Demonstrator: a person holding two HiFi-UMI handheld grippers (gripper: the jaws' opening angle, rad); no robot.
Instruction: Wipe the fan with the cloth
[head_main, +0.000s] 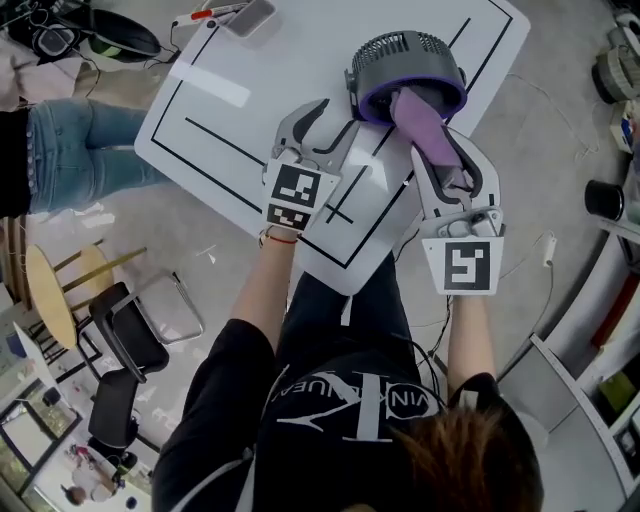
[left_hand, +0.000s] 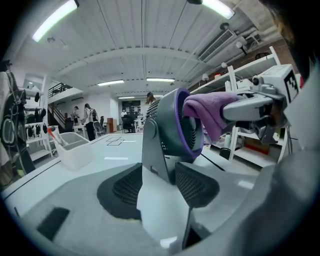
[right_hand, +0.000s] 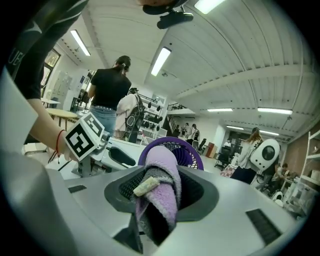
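Right gripper – my jaws clamp the purple cloth, its free end on the fan rim straight ahead | left gripper – jaws apart, nothing held, fan's left side just ahead | fan upright on table

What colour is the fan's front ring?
Purple ring on a grey fan; the head view shows it best.
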